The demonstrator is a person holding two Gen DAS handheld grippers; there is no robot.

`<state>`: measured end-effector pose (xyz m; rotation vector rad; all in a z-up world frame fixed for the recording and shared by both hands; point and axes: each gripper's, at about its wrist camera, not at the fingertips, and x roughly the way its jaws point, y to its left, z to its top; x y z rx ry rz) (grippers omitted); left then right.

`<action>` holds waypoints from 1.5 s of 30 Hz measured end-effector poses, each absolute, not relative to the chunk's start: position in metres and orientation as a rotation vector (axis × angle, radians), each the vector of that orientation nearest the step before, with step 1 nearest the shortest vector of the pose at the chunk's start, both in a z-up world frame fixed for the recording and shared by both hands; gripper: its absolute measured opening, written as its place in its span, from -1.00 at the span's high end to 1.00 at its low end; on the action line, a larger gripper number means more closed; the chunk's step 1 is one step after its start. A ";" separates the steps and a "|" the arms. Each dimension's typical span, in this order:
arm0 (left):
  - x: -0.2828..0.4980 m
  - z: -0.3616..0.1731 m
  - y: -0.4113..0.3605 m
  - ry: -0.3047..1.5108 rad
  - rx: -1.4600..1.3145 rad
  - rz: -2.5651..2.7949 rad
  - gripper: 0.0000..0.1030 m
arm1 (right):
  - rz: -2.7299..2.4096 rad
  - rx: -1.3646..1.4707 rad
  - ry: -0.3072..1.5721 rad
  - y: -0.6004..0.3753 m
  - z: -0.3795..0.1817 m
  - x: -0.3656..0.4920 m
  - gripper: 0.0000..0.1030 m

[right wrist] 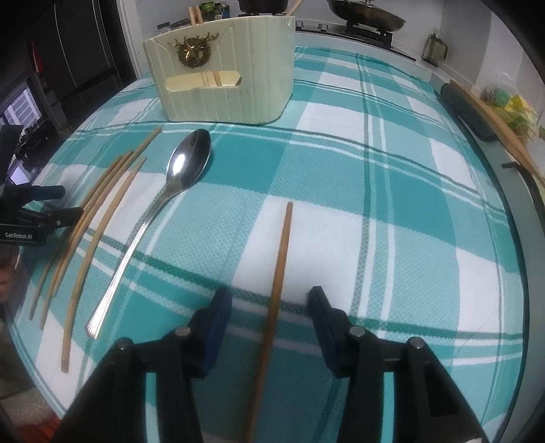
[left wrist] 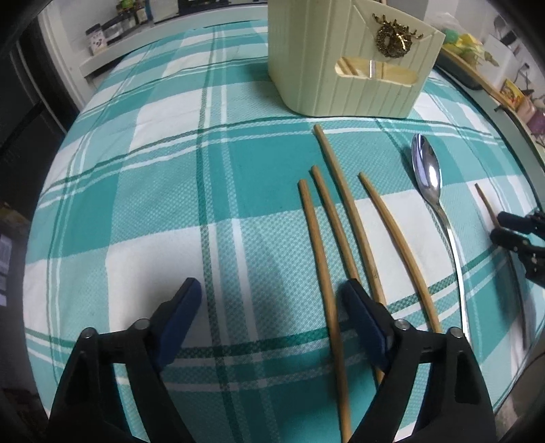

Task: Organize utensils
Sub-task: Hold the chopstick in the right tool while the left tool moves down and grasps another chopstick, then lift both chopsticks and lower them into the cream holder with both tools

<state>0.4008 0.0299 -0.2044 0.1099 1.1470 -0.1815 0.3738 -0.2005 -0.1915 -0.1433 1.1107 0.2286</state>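
You have five chopsticks, one spoon, one holder. Your left gripper gapes wide at 6 o'clock; your right gripper straddles a chopstick narrowly, untouching. Only the right view shows a pan at 1 o'clock.

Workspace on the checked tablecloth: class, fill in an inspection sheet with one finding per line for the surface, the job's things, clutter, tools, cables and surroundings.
Surface: teal and white checked tablecloth, flat.
Job's things: cream utensil holder upright at the far side; four pale chopsticks lying side by side; spoon beside them, bowl toward the holder; darker chopstick lying apart.
Clutter: nothing seen on the cloth.
Tools: left tool open, leftmost pale chopstick between its fingers; right tool open, straddling the darker chopstick, pads not touching.
Cables: nothing seen.
Surroundings: jars on a shelf, pan on a stove.
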 end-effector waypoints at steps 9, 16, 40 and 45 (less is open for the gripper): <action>0.438 -0.199 0.017 1.167 0.121 -0.230 0.57 | 0.231 -0.123 1.189 -0.196 -0.191 0.441 0.88; 0.434 -0.174 0.029 1.091 0.006 -0.257 0.92 | 0.241 -0.032 1.126 -0.199 -0.177 0.439 0.90; 0.302 0.005 0.061 0.624 -0.158 -0.345 0.92 | 0.335 0.053 0.544 -0.207 0.021 0.291 0.90; 0.300 0.015 0.057 0.603 -0.157 -0.353 0.93 | 0.330 0.075 0.505 -0.208 0.032 0.296 0.90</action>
